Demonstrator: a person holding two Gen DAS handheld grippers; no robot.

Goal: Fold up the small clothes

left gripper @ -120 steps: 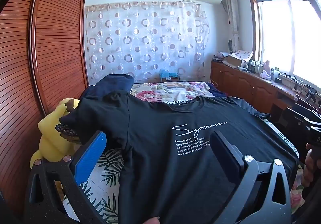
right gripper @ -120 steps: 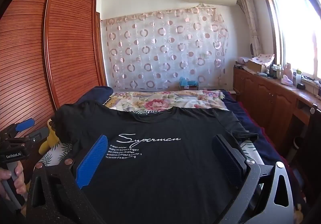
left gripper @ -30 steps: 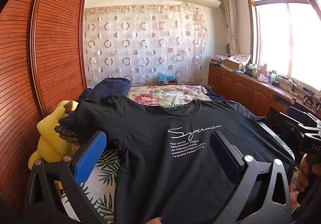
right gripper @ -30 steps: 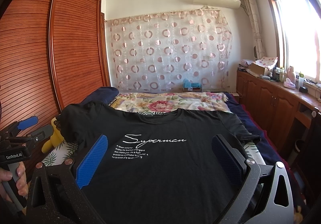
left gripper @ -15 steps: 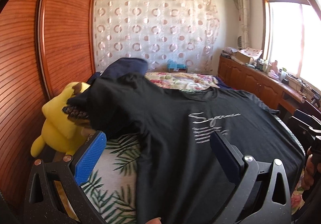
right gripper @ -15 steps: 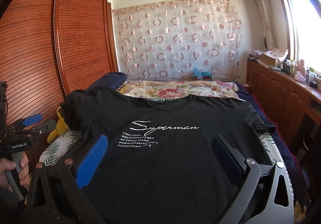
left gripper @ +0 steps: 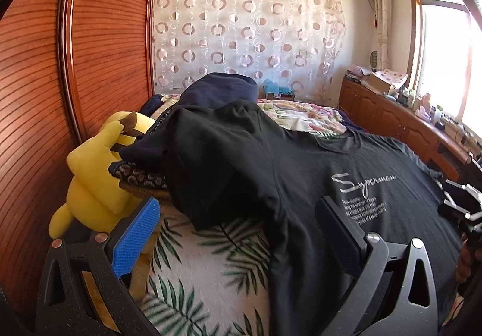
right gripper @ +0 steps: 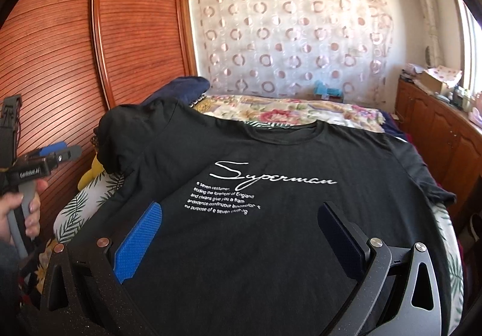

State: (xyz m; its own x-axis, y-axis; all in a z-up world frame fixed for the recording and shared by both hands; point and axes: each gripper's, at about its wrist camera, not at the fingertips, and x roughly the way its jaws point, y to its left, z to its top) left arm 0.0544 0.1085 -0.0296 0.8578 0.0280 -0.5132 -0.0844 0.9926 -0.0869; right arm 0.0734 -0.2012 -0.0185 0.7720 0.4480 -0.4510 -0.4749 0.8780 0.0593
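Note:
A black T-shirt [right gripper: 271, 185] with white "Superman" lettering lies spread face up on the bed; it also shows in the left wrist view [left gripper: 301, 179]. Its left sleeve [left gripper: 217, 173] drapes over a pile at the bed's left edge. My left gripper [left gripper: 238, 224] is open and empty, above the leaf-print sheet in front of that sleeve. My right gripper [right gripper: 241, 227] is open and empty, above the shirt's lower front. The left gripper also shows at the left edge of the right wrist view [right gripper: 60, 152].
A yellow plush toy [left gripper: 96, 173] and folded dark clothes [left gripper: 220, 89] sit by the wooden wardrobe doors [left gripper: 90, 64] on the left. A floral quilt [right gripper: 286, 110] lies behind the shirt. A wooden cabinet [left gripper: 406, 125] with clutter runs along the right under the window.
My left gripper has swung left and closer toward the shirt's left sleeve and the plush toy. My right gripper has moved closer over the shirt. Both stay open.

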